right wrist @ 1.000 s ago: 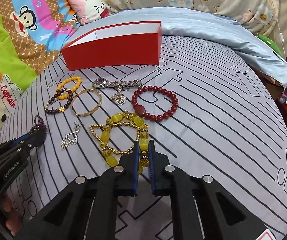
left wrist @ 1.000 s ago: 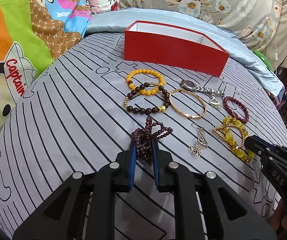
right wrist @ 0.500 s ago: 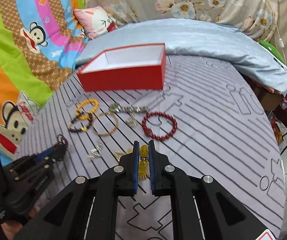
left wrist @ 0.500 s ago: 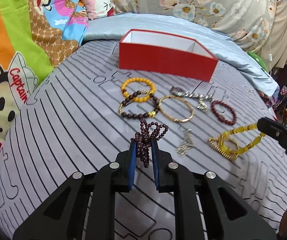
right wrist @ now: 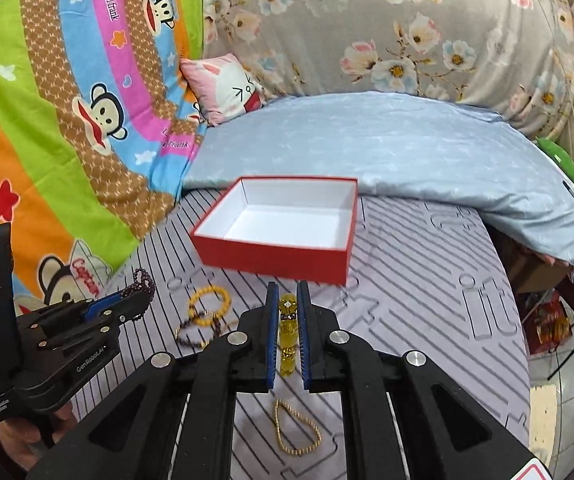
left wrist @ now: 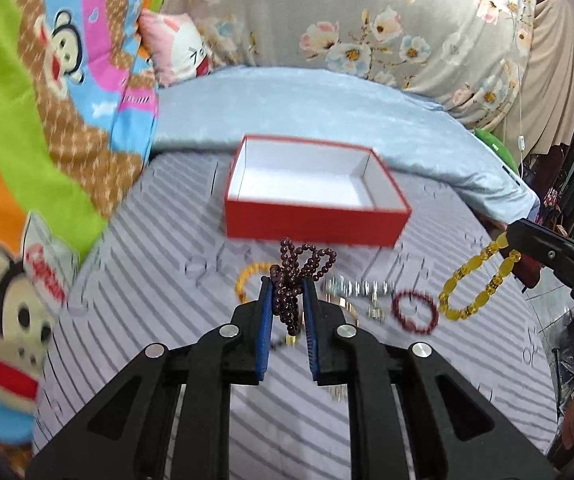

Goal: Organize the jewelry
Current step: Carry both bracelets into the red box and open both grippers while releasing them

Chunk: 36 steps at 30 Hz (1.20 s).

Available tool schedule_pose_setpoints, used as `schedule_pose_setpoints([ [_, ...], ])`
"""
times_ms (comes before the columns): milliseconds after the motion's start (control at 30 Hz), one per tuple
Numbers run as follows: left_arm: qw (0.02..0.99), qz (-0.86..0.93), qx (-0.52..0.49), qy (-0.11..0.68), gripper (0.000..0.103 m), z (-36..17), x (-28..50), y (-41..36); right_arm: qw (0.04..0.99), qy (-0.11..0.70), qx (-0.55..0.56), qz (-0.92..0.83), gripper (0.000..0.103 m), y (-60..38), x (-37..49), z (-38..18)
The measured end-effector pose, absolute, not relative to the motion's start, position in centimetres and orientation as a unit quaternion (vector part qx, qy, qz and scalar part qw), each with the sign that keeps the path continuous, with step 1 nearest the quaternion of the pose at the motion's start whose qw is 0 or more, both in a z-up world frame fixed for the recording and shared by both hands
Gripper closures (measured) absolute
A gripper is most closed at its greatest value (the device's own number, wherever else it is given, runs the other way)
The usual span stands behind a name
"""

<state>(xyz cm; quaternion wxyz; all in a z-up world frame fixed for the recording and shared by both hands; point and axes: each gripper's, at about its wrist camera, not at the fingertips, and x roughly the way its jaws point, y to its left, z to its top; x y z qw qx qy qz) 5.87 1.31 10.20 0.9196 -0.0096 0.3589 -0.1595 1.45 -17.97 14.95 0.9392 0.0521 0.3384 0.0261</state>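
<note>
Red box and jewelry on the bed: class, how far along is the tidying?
Done: nothing; the red box is empty. In hand: left gripper grips dark purple beads; right gripper grips a yellow bead bracelet. Left: orange bracelet, red bracelet, gold chain, others.

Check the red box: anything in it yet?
Empty. The red box shows only bare white floor and walls in both wrist views; the dark bead strand and yellow bead bracelet are each clamped in a gripper, outside it.
</note>
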Motion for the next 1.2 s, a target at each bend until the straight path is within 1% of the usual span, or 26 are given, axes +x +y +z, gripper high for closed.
schedule_pose_setpoints([
  [200,0.921,-0.171,-0.003,0.35,0.089,12.4,11.3,0.1,0.942,0.331,0.042,0.034,0.094,-18.3,7.3,16.8],
  [400,0.918,-0.179,0.001,0.354,0.089,12.9,18.1,-1.6,0.942,0.33,0.047,0.048,0.094,-19.1,14.7,17.5],
  [500,0.915,-0.178,-0.002,0.361,0.089,12.1,21.8,-2.6,0.936,0.342,0.06,0.057,0.094,-19.8,18.9,16.5],
  [667,0.902,-0.183,-0.004,0.392,0.089,9.5,27.4,-4.3,0.924,0.37,0.07,0.068,0.094,-19.9,25.0,13.1],
  [867,0.891,-0.177,0.019,0.418,0.089,6.2,30.8,-6.2,0.907,0.413,0.059,0.061,0.094,-19.9,29.4,8.7],
  [933,0.89,-0.177,0.03,0.42,0.086,5.5,31.4,-6.6,0.904,0.424,0.043,0.044,0.094,-20.2,30.2,7.4],
  [1000,0.894,-0.169,0.044,0.412,0.075,5.2,31.6,-7.1,0.905,0.424,0.028,0.021,0.089,-20.7,30.5,6.9],
  [1067,0.902,-0.161,0.05,0.398,0.056,5.6,31.4,-7.1,0.91,0.414,0.016,0.002,0.08,-21.1,30.1,7.2],
  [1100,0.907,-0.156,0.05,0.387,0.052,6.1,31.0,-6.9,0.913,0.407,0.013,-0.003,0.077,-21.3,29.7,7.4],
  [1133,0.912,-0.151,0.048,0.377,0.046,6.6,30.6,-6.6,0.918,0.397,0.012,-0.007,0.072,-21.5,29.0,7.9],
  [1167,0.915,-0.148,0.046,0.372,0.044,7.1,30.3,-6.4,0.922,0.388,0.013,-0.009,0.067,-21.7,28.2,8.5],
  [1200,0.919,-0.146,0.04,0.364,0.043,7.7,29.7,-5.9,0.926,0.378,0.012,-0.011,0.065,-21.8,27.2,9.1],
])
